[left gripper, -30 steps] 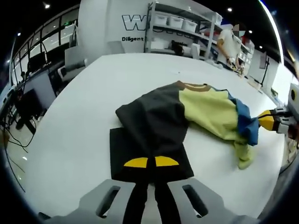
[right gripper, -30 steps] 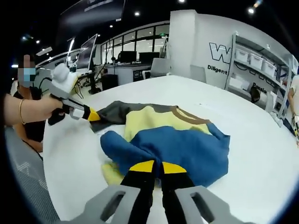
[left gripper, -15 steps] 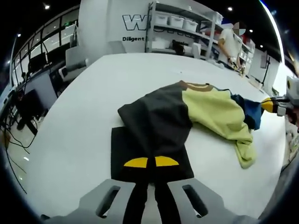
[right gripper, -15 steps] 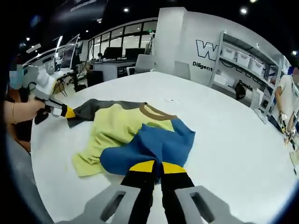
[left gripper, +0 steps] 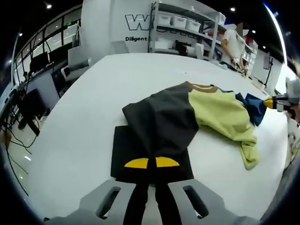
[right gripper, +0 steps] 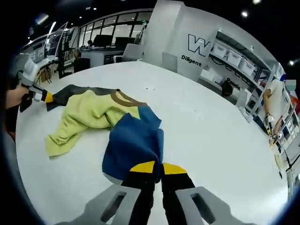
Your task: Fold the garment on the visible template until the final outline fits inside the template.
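A colour-block sweatshirt lies across the white table (left gripper: pixel 93 93): dark grey part (left gripper: pixel 159 119), yellow-green middle (left gripper: pixel 220 112), blue part (right gripper: pixel 133 140), brown collar (right gripper: pixel 123 98). My left gripper (left gripper: pixel 152 162) is shut on the dark grey fabric's near edge, above a flat black template (left gripper: pixel 121 150) that the grey part half covers. My right gripper (right gripper: pixel 153 168) is shut on the blue fabric. It enters the left gripper view at the far right (left gripper: pixel 275 102), pinching the blue corner (left gripper: pixel 253 104). The left gripper (right gripper: pixel 41 96) shows at the left of the right gripper view, held by a hand.
Shelves with white bins (left gripper: pixel 180 21) stand beyond the table's far edge, and a person (left gripper: pixel 233 44) is beside them. Chairs and monitors (left gripper: pixel 37 65) line the left side. A loose yellow-green sleeve (left gripper: pixel 248 152) trails toward the table's right edge.
The right gripper has drawn the blue part outward, away from the left gripper, so the sweatshirt is stretched out longer and the yellow-green sleeve lies uncovered. The left gripper has kept its hold in place.
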`<state>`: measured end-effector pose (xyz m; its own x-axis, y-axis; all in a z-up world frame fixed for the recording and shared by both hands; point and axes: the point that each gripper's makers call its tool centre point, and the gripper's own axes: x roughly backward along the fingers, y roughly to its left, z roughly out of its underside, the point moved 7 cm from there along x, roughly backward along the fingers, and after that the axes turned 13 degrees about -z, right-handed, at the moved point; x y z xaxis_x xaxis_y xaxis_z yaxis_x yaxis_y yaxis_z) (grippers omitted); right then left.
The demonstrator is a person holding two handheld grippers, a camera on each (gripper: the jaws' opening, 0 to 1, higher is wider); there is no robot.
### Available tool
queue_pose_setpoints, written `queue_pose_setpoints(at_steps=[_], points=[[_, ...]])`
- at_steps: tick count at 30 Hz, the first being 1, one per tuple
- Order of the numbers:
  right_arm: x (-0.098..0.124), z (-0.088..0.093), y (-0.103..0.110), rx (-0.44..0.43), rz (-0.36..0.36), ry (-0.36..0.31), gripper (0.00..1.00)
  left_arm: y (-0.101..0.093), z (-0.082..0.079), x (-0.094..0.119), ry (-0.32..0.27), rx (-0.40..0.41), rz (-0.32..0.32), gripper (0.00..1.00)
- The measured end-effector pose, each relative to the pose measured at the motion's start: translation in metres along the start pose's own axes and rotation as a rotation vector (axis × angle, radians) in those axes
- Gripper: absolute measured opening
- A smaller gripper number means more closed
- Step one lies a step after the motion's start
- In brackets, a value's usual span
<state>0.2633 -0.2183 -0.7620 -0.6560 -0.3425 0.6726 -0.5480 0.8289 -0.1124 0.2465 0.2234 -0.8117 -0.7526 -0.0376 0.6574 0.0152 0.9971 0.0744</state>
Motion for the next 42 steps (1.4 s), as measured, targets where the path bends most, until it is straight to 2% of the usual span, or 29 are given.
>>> queue_pose_setpoints(at_steps=[2,7,19,27,36,42], points=[[0.000,0.002,-0.002,0.001,0.008,0.005,0.00,0.001,0.000,0.000,0.000,0.000,-0.001,0.00],[0.006,0.017,-0.020,0.012,0.061,0.063,0.00,0.004,-0.001,-0.002,0.000,0.004,-0.007,0.00],[0.011,0.037,-0.055,-0.022,0.123,0.105,0.00,0.008,-0.004,-0.005,-0.002,0.006,-0.020,0.00],[0.012,0.048,-0.067,-0.019,0.166,0.143,0.00,0.015,-0.006,-0.009,0.001,0.013,-0.039,0.00],[0.013,0.058,-0.077,-0.051,0.199,0.156,0.00,0.027,-0.009,-0.014,0.005,0.052,-0.069,0.00],[0.015,0.065,-0.084,-0.071,0.229,0.170,0.00,0.033,-0.012,-0.019,0.007,0.043,-0.075,0.00]])
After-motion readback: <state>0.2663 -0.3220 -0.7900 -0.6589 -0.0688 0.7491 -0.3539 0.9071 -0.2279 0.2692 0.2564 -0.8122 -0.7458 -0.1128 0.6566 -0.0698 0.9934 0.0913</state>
